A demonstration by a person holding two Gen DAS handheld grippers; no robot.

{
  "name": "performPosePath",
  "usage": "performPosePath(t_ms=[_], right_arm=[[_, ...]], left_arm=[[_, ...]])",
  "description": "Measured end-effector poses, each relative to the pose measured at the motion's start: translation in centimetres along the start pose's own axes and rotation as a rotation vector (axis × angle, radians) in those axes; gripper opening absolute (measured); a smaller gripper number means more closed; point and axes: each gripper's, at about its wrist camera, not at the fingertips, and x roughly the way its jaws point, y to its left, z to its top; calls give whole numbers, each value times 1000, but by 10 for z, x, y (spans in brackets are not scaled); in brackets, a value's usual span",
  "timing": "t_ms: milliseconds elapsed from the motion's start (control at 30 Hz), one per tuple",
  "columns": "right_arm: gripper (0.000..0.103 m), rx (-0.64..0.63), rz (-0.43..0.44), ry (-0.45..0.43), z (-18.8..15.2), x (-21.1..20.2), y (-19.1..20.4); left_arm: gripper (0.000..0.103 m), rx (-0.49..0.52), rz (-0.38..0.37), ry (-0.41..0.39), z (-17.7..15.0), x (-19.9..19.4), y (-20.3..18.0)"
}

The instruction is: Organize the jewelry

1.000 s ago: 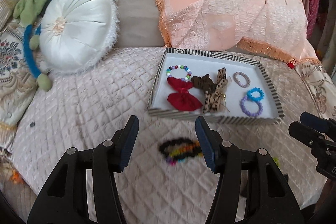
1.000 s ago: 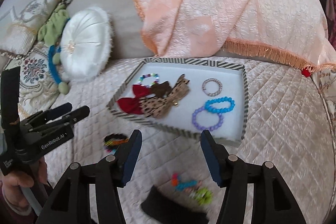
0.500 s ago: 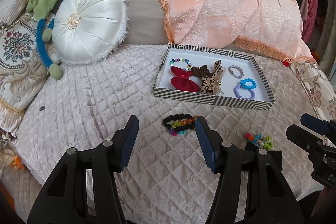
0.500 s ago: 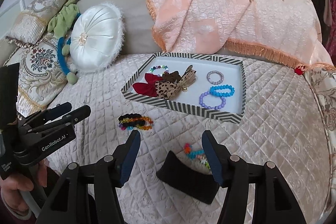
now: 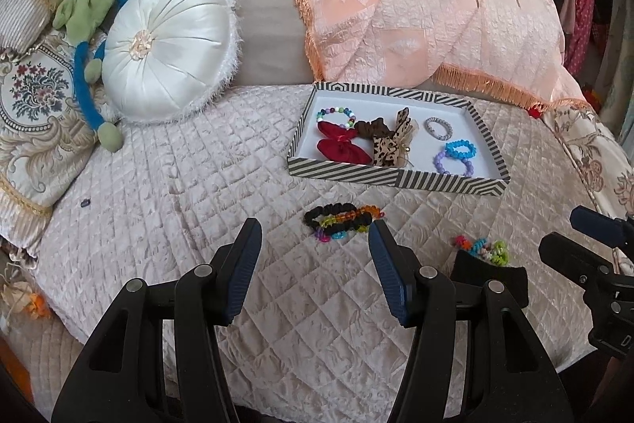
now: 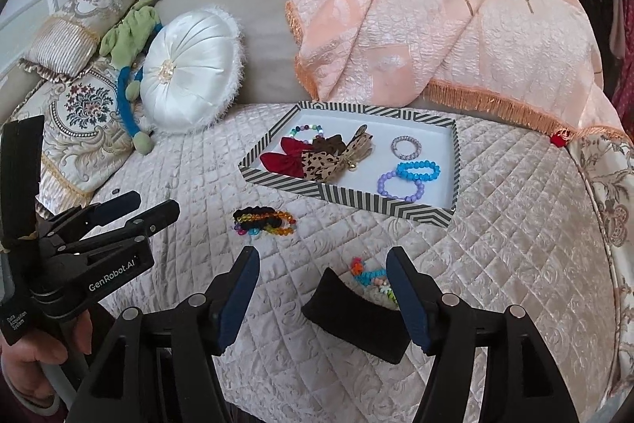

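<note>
A striped tray [image 5: 396, 179] [image 6: 340, 199] on the quilted bed holds bead bracelets, a red bow [image 5: 340, 147] and a leopard-print bow [image 6: 325, 161]. In front of it lie a black scrunchie with a coloured bead bracelet [image 5: 340, 219] [image 6: 265, 221]. Further right, a small bunch of coloured beads [image 5: 481, 246] [image 6: 370, 278] rests against a black velvet stand [image 5: 489, 276] [image 6: 356, 316]. My left gripper [image 5: 315, 264] hangs open and empty just short of the scrunchie. My right gripper [image 6: 323, 292] is opening, nothing pressed between its pads, with the black stand below its jaws.
A white round cushion [image 5: 170, 46], a green and blue soft toy [image 5: 91, 26] and patterned pillows [image 5: 31, 106] lie at the left. A peach fringed throw [image 5: 428, 6] is heaped behind the tray. The bed's rounded edge [image 6: 602, 224] drops off at the right.
Both grippers have drawn back from the tray, so more of the bed shows. The black stand and small bead bunch came into the left view. The right jaws stand wider.
</note>
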Motion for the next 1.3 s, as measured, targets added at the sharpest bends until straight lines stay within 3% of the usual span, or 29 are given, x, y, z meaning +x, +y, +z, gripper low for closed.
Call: performPosePath(t_ms=[533,1000,1300], right_arm=[[64,8,-4,40,-8,9,-13],[64,24,-48,138,-27,35,-50],[64,37,-51,177,-34,49,-62]], left_arm=[[56,-1,0,23,-4,10,0],[61,-171,-44,138,5,51,54],[63,-193,-110,233,5,86,51]])
